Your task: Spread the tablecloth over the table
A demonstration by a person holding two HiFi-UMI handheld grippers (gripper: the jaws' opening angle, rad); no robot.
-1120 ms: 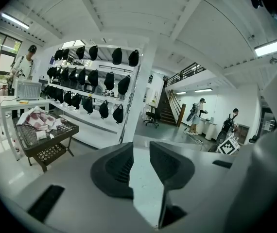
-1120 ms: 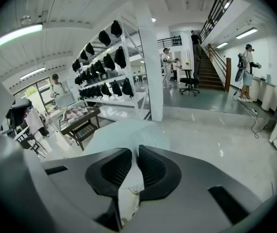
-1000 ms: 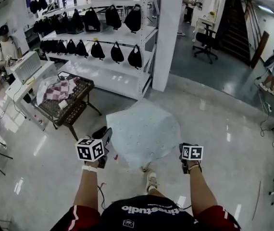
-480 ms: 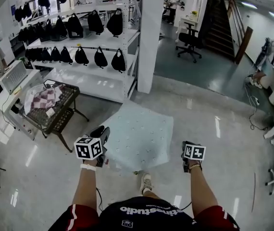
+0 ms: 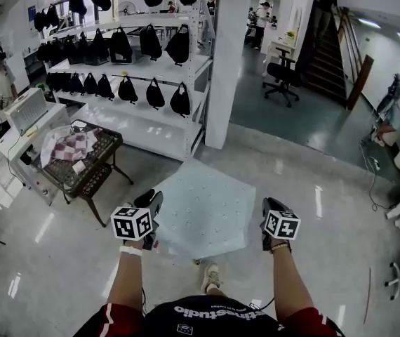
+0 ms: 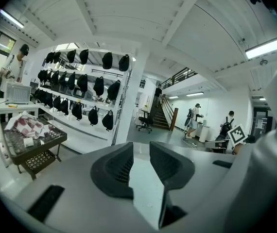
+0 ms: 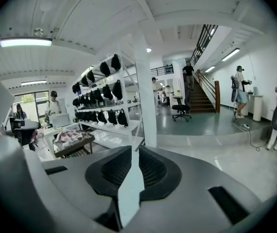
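A pale blue tablecloth (image 5: 203, 209) hangs spread out in the air over the floor in front of me. My left gripper (image 5: 152, 202) is shut on its left near edge, with cloth (image 6: 146, 188) pinched between the dark pads. My right gripper (image 5: 266, 209) is shut on the right near edge, and a strip of the cloth (image 7: 130, 193) runs through its jaws. The black mesh-top table (image 5: 107, 161) stands to the left, beyond the left gripper. Checkered cloths (image 5: 74, 146) lie on it. The cloth does not touch the table.
White shelving with black bags (image 5: 144, 83) and a white pillar (image 5: 224, 62) stand behind the table. A white desk with a machine (image 5: 24, 111) is at far left, an office chair (image 5: 284, 76) and stairs at the back. People stand about. My shoe (image 5: 210, 276) shows below the cloth.
The cloth, slack and billowed a second ago, now lies flatter and more taut between the grippers. Both grippers stay shut on it, and the view has swung slightly.
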